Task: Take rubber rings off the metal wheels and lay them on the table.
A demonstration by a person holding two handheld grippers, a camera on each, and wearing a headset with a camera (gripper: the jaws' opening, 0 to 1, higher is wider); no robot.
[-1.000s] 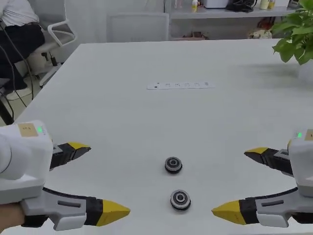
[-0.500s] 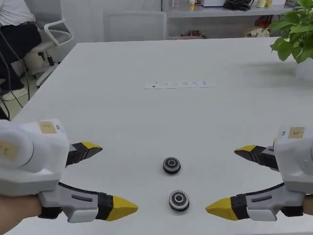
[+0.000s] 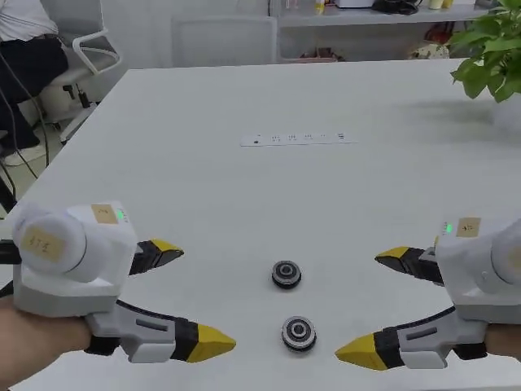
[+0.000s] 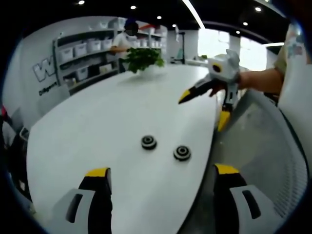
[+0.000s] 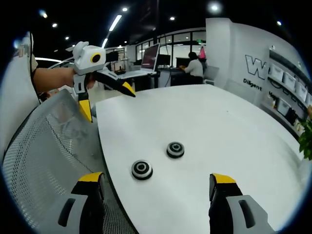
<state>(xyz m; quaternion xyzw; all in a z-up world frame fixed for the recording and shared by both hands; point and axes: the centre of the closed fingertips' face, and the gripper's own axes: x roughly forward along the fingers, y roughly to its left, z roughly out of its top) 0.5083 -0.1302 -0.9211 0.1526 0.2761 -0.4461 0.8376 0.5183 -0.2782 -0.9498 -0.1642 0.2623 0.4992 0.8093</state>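
Observation:
Two small metal wheels with black rubber rings lie flat near the table's front edge: a far wheel (image 3: 286, 274) (image 4: 148, 142) (image 5: 175, 149) and a near wheel (image 3: 299, 333) (image 4: 182, 153) (image 5: 142, 169). My left gripper (image 3: 195, 295) (image 4: 162, 171) is open to the left of them, its yellow-tipped jaws wide apart and holding nothing. To their right my right gripper (image 3: 366, 305) (image 5: 153, 178) is also open and empty. Both point inward at the wheels from a short distance and touch neither. Each appears in the other's view: the right gripper (image 4: 201, 115), the left gripper (image 5: 109, 106).
A white socket strip (image 3: 299, 140) is set into the table's (image 3: 203, 163) middle. A green plant (image 3: 492, 57) stands at the far right corner. Office chairs (image 3: 89, 57) and a seated person are at the far left. A grey mesh chair (image 5: 53, 141) is at the table's front edge.
Both grippers have come a little inward toward the wheels, still open. The wheels have not moved.

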